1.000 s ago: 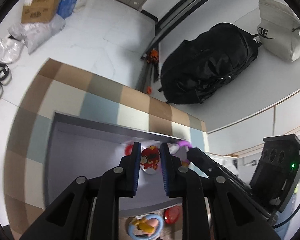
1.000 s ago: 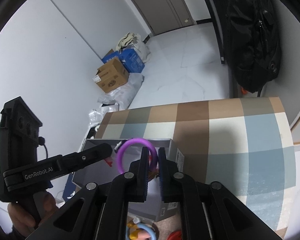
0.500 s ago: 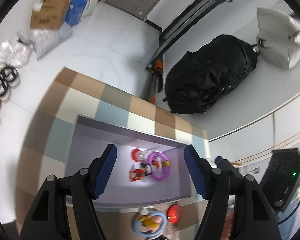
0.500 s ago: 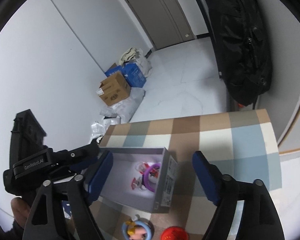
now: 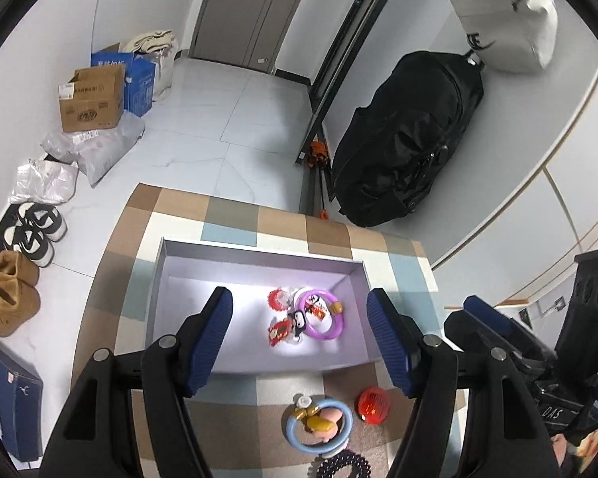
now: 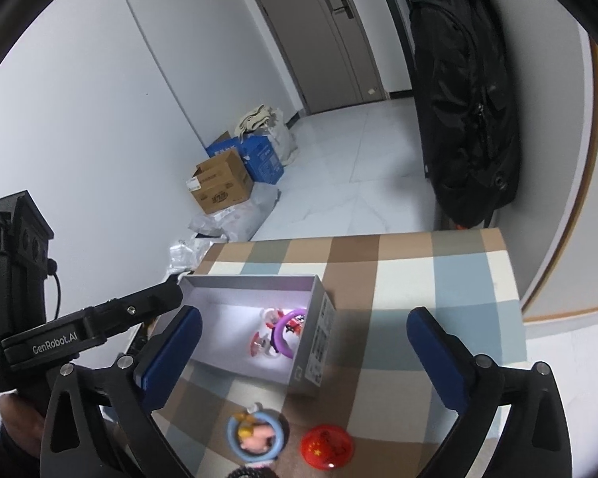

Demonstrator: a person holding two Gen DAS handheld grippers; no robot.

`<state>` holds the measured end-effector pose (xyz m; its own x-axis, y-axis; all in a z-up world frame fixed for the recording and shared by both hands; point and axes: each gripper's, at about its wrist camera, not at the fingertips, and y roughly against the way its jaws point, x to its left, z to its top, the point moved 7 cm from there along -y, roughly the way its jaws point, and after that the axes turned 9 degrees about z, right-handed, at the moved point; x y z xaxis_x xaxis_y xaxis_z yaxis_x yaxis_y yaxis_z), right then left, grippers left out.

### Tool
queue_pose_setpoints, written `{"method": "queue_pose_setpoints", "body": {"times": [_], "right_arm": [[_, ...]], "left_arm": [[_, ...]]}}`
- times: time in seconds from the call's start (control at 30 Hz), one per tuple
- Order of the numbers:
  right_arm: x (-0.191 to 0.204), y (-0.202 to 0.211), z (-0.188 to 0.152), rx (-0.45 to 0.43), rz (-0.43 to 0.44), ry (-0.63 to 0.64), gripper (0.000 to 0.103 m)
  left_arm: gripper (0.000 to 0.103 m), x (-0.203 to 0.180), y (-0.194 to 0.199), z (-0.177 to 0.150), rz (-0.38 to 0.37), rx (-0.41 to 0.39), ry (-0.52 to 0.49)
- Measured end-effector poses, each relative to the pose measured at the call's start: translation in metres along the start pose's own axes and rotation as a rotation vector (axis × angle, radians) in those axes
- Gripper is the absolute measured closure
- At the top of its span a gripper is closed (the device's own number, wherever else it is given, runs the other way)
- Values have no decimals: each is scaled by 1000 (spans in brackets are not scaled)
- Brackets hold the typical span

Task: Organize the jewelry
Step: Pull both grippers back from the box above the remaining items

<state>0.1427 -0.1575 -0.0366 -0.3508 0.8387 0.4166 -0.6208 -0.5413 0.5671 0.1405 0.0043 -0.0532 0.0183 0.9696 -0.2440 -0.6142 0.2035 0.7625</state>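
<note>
A grey open box (image 5: 259, 255) (image 6: 317, 352) sits on the checked tabletop. Inside lie a purple ring (image 5: 339, 324) (image 6: 277, 336), a red charm (image 5: 280, 330) and other small trinkets. In front of the box lie a blue ring with a figure (image 5: 319, 426) (image 6: 255, 436), a red round badge (image 5: 374, 405) (image 6: 327, 446) and a black beaded bracelet (image 5: 341, 468). My left gripper (image 5: 301, 342) is open and empty above the box. My right gripper (image 6: 305, 352) is open and empty, raised over the box's right end.
The checked table (image 5: 235, 215) ends near a black backpack (image 5: 406, 135) and a wall at right. Cardboard boxes (image 5: 91, 97) and shoes (image 5: 32, 231) lie on the floor at left. The left gripper's body (image 6: 79, 330) is in the right wrist view.
Both grippers have opened and pulled back upward. The purple ring left the right gripper and the red charm left the left gripper; both now lie in the box.
</note>
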Motion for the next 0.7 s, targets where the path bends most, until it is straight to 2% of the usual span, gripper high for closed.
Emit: {"method": "queue_pose_setpoints", "body": {"times": [0.33, 0.47, 0.6, 0.7], "right_arm": [[-1, 25, -20, -28, -26, 13, 0], [0, 33, -29, -29, -42, 36, 0], [1, 41, -36, -28, -54, 49, 0], [1, 46, -43, -18, -59, 51, 0]], "left_arm": [[36, 3, 11, -25, 89, -31, -34], [34, 2, 15, -36, 103, -28, -49], [22, 5, 20, -45, 111, -29, -41], [22, 4, 22, -55, 110, -23, -50]]}}
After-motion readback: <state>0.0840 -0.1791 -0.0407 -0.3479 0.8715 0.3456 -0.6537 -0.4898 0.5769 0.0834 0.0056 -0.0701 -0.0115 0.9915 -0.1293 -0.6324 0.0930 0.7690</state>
